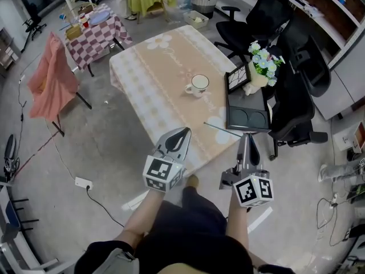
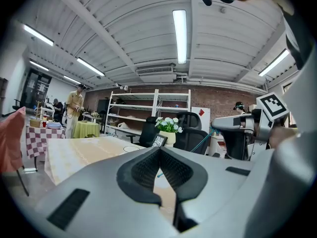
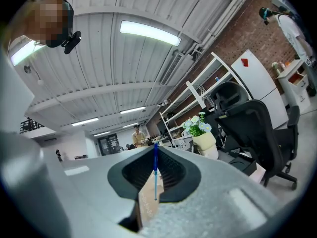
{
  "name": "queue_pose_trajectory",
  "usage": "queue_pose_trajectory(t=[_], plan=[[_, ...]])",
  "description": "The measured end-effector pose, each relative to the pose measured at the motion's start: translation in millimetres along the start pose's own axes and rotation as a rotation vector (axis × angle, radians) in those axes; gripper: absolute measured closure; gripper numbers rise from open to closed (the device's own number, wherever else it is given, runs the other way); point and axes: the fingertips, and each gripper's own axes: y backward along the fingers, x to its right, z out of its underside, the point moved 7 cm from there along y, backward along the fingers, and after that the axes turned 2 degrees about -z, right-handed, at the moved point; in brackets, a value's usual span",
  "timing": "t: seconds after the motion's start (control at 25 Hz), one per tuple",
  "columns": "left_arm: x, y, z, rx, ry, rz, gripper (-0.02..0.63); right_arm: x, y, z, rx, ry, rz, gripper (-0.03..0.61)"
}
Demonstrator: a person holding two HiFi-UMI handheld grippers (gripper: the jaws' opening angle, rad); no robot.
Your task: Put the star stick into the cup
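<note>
Transport step. Right gripper (image 1: 246, 137), lower right of the frame, is clenched on the star stick (image 1: 222, 128), which juts left over the near table (image 1: 162, 79) edge. Left gripper (image 1: 182, 133) is closed and empty. Cup (image 1: 199, 84) stands mid-frame, well apart from the stick. Next, probably: bring the stick over the cup, tip it down, let go.

Both arms reach forward from the torso, side by side. The left forearm (image 1: 146, 214) carries the left gripper (image 1: 180, 135); its jaws meet at the tips with nothing between them. The right forearm (image 1: 238, 224) carries the right gripper (image 1: 247, 137), pointing to the far side, jaws closed on the thin blue star stick (image 3: 155, 175).
</note>
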Motion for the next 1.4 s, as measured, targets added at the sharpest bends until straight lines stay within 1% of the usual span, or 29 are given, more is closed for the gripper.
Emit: queue_pose_trajectory(t=[0.44, 0.6, 0.8, 1.08, 1.24, 1.4], plan=[[-20.5, -55.7, -13.8, -0.008, 0.011, -0.046, 0.601, 30.8, -69.4, -7.9, -0.025, -0.023, -0.043, 0.561], [-29.1, -71.4, -20.8, -0.011, 0.013, -0.072, 0.601, 34.6, -93.5, -15.9, -0.037, -0.021, -0.078, 0.562], [-36.1, -88.7, -35.8, 0.006, 0.017, -0.097, 0.601, 38.7, -120.1, -28.0, -0.043, -0.023, -0.105, 0.561], [-43.4, -105.6, -47.6, 0.013, 0.017, -0.134, 0.601, 44.0, -156.4, -36.8, -0.060, -0.026, -0.156, 0.561], [-49.4, -110.7, -50.8, 0.013, 0.020, -0.159, 0.601, 46.6, -170.0, -35.1, -0.070, -0.035, -0.172, 0.561], [-55.1, -117.9, -42.8, 0.001, 0.020, -0.175, 0.601, 54.3, -179.4, -25.7, -0.084, -0.041, -0.179, 0.561]])
